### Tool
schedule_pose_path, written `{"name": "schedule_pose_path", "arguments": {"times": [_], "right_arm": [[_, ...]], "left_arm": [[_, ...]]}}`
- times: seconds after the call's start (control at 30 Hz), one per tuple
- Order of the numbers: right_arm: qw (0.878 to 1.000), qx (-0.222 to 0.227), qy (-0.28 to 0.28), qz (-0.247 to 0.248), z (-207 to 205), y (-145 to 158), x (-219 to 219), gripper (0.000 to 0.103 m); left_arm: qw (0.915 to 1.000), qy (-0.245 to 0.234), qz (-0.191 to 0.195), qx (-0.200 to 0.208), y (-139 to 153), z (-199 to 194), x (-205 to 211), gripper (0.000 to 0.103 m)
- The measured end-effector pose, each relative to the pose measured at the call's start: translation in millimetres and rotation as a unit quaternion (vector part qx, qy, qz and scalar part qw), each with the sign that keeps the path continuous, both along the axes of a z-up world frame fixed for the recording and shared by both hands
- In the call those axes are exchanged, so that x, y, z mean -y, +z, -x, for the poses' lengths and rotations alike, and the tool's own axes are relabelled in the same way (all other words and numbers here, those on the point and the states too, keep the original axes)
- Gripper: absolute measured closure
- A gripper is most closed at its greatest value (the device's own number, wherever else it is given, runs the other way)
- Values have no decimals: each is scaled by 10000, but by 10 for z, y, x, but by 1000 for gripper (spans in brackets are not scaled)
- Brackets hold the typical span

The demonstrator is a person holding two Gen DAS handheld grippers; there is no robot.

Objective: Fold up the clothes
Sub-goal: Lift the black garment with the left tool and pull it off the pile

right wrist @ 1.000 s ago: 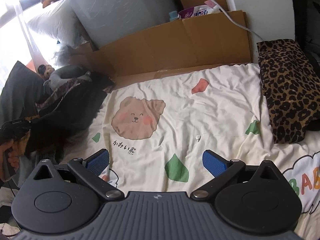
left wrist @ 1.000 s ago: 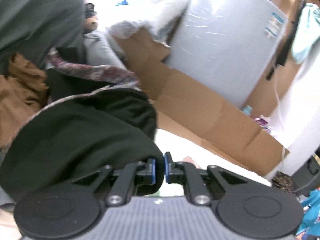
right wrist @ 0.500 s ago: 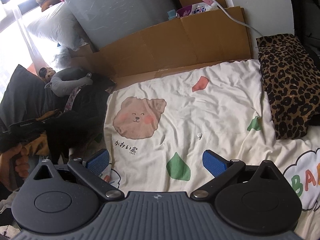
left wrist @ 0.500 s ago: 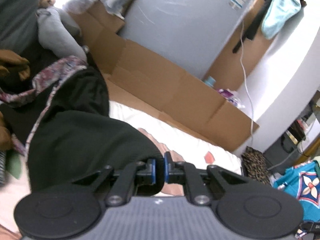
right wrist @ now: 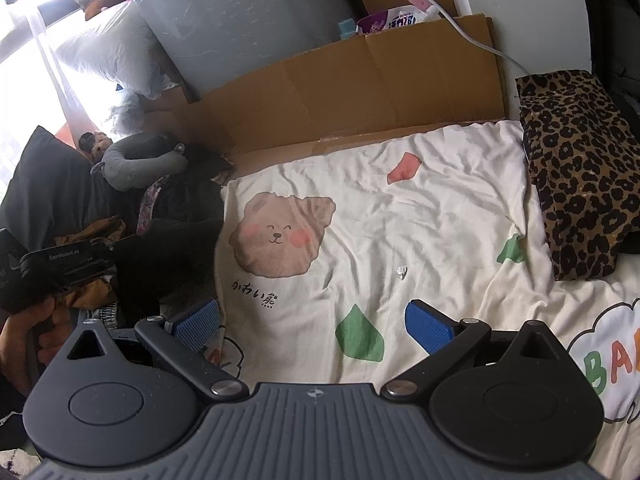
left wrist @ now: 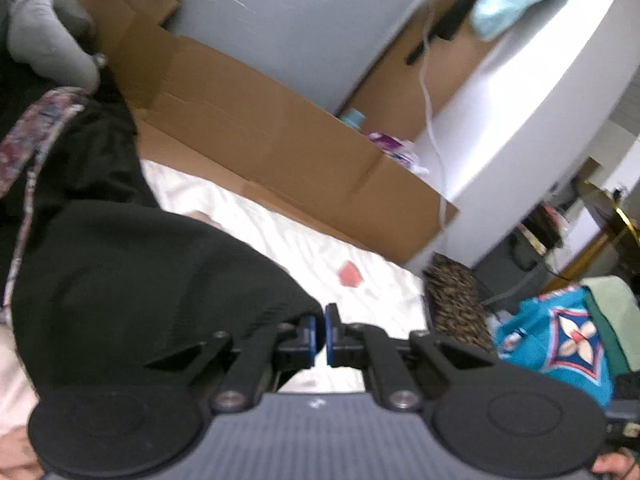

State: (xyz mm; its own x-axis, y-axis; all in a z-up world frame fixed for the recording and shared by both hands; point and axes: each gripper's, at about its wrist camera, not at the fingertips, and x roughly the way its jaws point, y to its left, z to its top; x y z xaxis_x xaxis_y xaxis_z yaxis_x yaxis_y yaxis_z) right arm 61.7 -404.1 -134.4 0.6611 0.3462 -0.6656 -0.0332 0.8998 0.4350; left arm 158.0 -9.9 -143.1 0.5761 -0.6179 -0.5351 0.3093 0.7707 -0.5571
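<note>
**A:** What have you got in the tools right now?

**B:** My left tool (left wrist: 319,334) is clenched on an edge of the black garment (left wrist: 152,280); the blue pads are nearly together with cloth pinched at them. My right tool (right wrist: 314,320) is released, jaws spread wide, nothing between them, hanging over the cream bed sheet (right wrist: 420,232).

**A:** And where does the garment lie?

**B:** Off to the left side of the bed. In the right wrist view I see it as a dark heap (right wrist: 176,232) beside the clothes pile (right wrist: 96,232) and the grey neck pillow (right wrist: 136,162), at the sheet's left edge. From the left tool the fabric runs away to the left and up toward a patterned trim (left wrist: 28,144), so its long axis seems to go from the pinched edge back into the pile. The left view is blurred, so I can't make out what kind of garment it is.

**A:** Which tool is nearer the free part?

**B:** The left one has it. The right tool is well apart, with the garment to its left. The open stretch of sheet around the bear print (right wrist: 280,236) lies straight ahead of the right tool, to the right of the garment. I judge any spreading-out hinges on carrying the cloth rightward onto that stretch.
</note>
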Motion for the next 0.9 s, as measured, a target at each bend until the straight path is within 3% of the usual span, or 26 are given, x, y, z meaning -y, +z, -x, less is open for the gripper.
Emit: {"name": "schedule_pose_path", "arguments": {"times": [0.23,0.37,0.47,0.57,0.63,0.67,0.9], "right_arm": [[10000,10,13,-21,2,7,-10,1],[10000,16,20,-33,4,11,-16,1],[9999,77,58,-30,19,56,-34,1],[9999,116,64,-63,29,68,-42,1],[9999,61,57,-114,13,36,-52,1],[9999,36,63,-132,5,19,-61,1],[9999,-21,124,-106,-29,-20,-128,1]], "left_arm": [[9982,-512,296,-17,27,117,171,103],[9968,-782,145,-24,42,178,298,103],[9986,-507,-135,-4,30,77,164,102],[9989,-205,-425,21,19,-32,17,87],[9981,-2,-618,37,12,-105,-80,56],[9974,99,-714,45,8,-141,-129,50],[9879,845,-1300,38,-35,-408,-480,39]]}}
